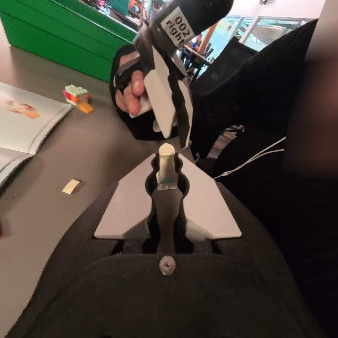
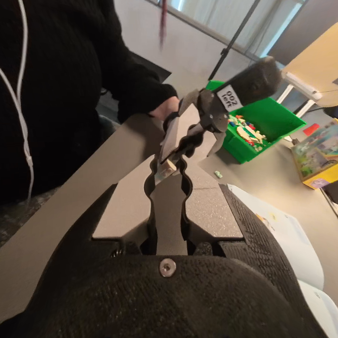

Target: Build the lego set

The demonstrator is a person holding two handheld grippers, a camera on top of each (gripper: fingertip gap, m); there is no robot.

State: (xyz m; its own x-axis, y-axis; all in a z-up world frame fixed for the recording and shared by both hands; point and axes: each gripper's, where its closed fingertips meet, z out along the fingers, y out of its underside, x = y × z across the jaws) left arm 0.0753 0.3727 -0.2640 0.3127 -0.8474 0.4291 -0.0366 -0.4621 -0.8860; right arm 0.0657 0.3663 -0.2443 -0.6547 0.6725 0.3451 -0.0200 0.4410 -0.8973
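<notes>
My left gripper (image 1: 166, 155) is shut on a small cream lego piece (image 1: 166, 149) with a translucent plate (image 1: 166, 175) under it, held above the grey table (image 1: 82, 146). My right gripper (image 1: 176, 140) points down from above, its tips just over the cream piece. In the right wrist view my right gripper (image 2: 169, 159) has its jaws a little apart and empty, and the cream piece (image 2: 169, 165) sits just beyond its tips, held by the left gripper's fingers (image 2: 179, 131). A small partly built lego model (image 1: 76, 97) in mint, red and orange stands on the table at the left.
A loose cream tile (image 1: 71, 185) lies on the table. An open instruction booklet (image 1: 27, 124) lies at the left. A green bin (image 2: 265, 128) holds several loose pieces. A colourful lego box (image 2: 318, 155) and a mint piece (image 2: 218, 173) are nearby. A person in a black sweater (image 2: 64, 73) sits close. The grippers are tip to tip, or close to it. Left tips and right tips are each some 20 cm from the small partly built lego model (image 1: 76, 97).
</notes>
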